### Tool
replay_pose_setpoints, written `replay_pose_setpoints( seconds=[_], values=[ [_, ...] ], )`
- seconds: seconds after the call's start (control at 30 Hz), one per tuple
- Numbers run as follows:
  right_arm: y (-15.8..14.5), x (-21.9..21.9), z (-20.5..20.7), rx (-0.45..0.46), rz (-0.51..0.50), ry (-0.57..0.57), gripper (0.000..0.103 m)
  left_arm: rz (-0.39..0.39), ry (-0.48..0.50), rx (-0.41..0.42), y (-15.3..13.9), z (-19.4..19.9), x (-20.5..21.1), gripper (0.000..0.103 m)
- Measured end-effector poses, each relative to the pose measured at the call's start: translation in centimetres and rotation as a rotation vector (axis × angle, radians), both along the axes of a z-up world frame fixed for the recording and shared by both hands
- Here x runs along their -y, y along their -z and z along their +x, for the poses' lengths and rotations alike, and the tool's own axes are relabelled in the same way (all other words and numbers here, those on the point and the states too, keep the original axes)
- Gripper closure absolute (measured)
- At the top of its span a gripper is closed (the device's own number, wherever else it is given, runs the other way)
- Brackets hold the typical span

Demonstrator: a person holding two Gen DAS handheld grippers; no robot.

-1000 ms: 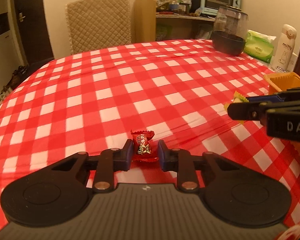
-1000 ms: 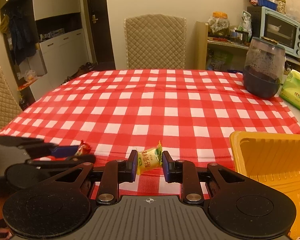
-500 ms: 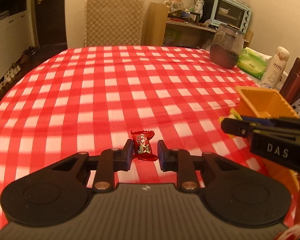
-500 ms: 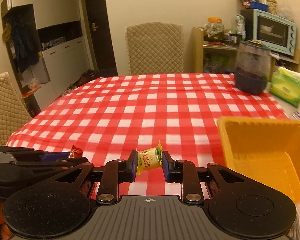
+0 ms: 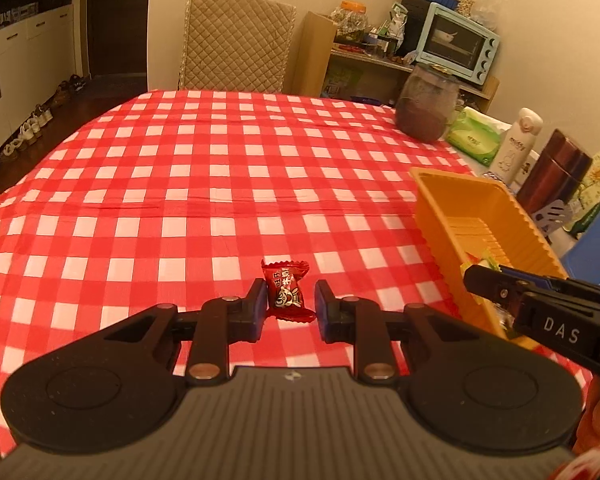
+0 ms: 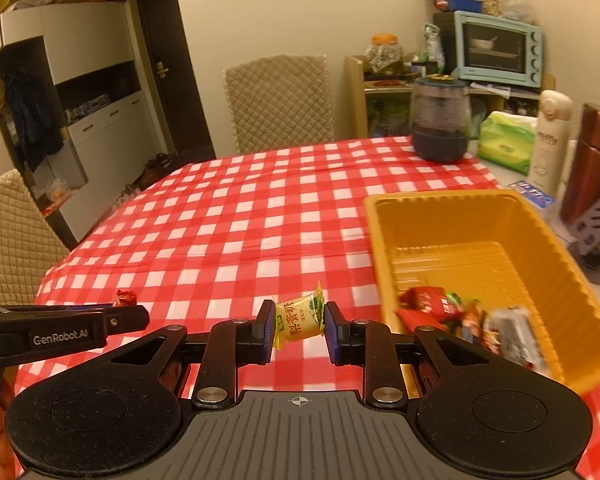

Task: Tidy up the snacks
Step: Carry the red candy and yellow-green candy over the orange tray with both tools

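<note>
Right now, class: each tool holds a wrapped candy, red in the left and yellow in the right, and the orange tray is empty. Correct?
Not quite. The orange tray already holds several wrapped snacks, as the right wrist view shows. The rest stands.

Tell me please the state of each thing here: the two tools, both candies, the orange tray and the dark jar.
Left tool: shut on red candy.
Right tool: shut on yellow candy.
Red candy: held off the table.
Yellow candy: held off the table.
Orange tray: upright, holding some snacks.
Dark jar: upright, lid on.

Warm-lit room with cream walls (image 6: 300,8). A quilted chair (image 5: 236,40) stands behind the checked bench (image 5: 220,168). Toaster oven (image 6: 498,48) on a shelf, right; dark door (image 6: 168,76), left.
</note>
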State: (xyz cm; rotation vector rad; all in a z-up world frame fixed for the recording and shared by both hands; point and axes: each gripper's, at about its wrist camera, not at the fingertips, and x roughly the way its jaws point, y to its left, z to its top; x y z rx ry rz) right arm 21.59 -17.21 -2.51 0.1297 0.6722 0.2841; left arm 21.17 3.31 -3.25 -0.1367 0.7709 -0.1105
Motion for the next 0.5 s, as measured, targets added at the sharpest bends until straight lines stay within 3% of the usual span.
replay_pose_setpoints(
  seconds=[0.5],
  values=[
    [-3.8, 4.2, -6.0, 0.038, -0.015, 0.064, 0.077, 0.013, 0.086, 0.039, -3.3, -5.9, 4.8, 0.08]
  ],
)
